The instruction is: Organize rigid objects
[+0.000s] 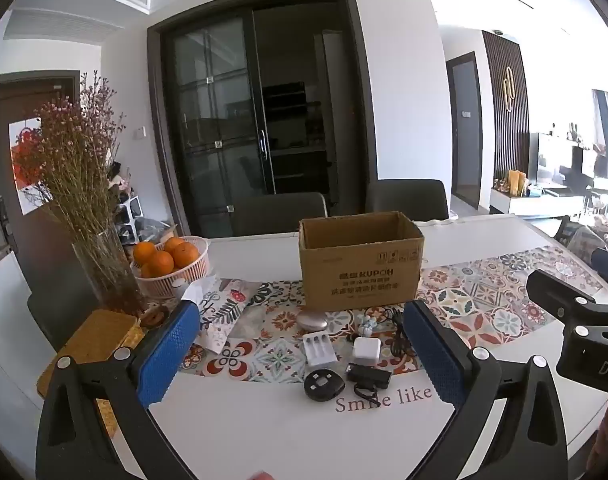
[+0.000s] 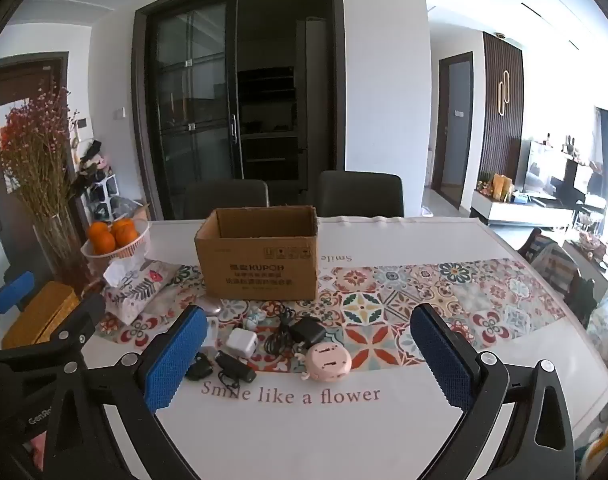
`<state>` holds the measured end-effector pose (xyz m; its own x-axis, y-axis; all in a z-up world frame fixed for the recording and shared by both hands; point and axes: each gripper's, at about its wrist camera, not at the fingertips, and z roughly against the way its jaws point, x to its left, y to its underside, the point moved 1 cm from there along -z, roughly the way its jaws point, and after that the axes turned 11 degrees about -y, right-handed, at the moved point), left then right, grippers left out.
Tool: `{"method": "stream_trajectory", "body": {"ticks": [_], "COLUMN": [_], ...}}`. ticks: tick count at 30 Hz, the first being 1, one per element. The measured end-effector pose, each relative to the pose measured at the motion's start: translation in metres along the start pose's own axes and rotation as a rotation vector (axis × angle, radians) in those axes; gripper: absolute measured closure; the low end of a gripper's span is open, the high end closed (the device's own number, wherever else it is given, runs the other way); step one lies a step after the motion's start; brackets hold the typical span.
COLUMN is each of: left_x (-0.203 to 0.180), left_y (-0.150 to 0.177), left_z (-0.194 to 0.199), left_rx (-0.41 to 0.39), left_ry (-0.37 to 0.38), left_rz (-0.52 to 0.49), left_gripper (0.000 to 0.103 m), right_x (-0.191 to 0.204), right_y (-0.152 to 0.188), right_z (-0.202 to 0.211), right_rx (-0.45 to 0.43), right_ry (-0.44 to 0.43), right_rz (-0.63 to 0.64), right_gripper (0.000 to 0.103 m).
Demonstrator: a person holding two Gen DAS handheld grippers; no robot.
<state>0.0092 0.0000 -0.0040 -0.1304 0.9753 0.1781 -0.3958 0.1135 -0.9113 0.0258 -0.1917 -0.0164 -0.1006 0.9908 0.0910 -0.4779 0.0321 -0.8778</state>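
An open cardboard box (image 1: 359, 264) stands mid-table; it also shows in the right wrist view (image 2: 260, 258). In front of it lie small objects: a white battery case (image 1: 319, 349), a white cube charger (image 1: 367, 348), a black round disc (image 1: 324, 385), a black rectangular device (image 1: 369, 374), a silver oval (image 1: 313, 321). The right wrist view adds a pink round device (image 2: 329, 363), a black adapter with cable (image 2: 307, 332) and the white charger (image 2: 242, 343). My left gripper (image 1: 300, 350) is open and empty above them. My right gripper (image 2: 304, 354) is open and empty.
A basket of oranges (image 1: 170, 266), a glass vase of dried flowers (image 1: 104, 268), a tissue pack (image 1: 220, 316) and a yellow woven box (image 1: 96, 340) stand at the left. Two chairs (image 2: 360, 194) stand behind the table. The right gripper's body (image 1: 584, 328) is at the right.
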Motion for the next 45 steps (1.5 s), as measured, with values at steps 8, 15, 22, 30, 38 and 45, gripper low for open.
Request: {"method": "stream_trajectory", "body": {"ticks": [8,15,22,30,38,45], "left_x": [-0.002,-0.002,-0.004,-0.004,-0.004,-0.004], "left_y": [0.0,-0.001,-0.002,-0.002,-0.002,-0.001], "left_z": [0.005,0.006,0.006,0.007,0.007,0.007], "left_rx": [-0.012,-0.021,-0.019,-0.022,-0.023,-0.019], "left_ry": [0.012,-0.004,0.005,0.007,0.007,0.01], "left_rz": [-0.015,-0.007,-0.011,-0.014,-0.016,-0.017], "left_gripper": [0.0,0.0,0.0,0.0,0.0,0.0], "right_x": [-0.001,-0.002,-0.002,-0.002,-0.001,-0.001], "right_y": [0.001,0.003,-0.001,0.0,0.0,0.0], "right_z": [0.0,-0.003,0.001,0.005,0.006,0.005], "right_rx": [0.009,0.017,0.007,0.004,0.003,0.006], "right_ry": [-0.008,-0.014,-0.012,-0.015,-0.015,-0.018], "right_rz": [-0.01,-0.012,-0.01,-0.012,-0.011,-0.011], "right_gripper": [0.0,0.0,0.0,0.0,0.0,0.0]}}
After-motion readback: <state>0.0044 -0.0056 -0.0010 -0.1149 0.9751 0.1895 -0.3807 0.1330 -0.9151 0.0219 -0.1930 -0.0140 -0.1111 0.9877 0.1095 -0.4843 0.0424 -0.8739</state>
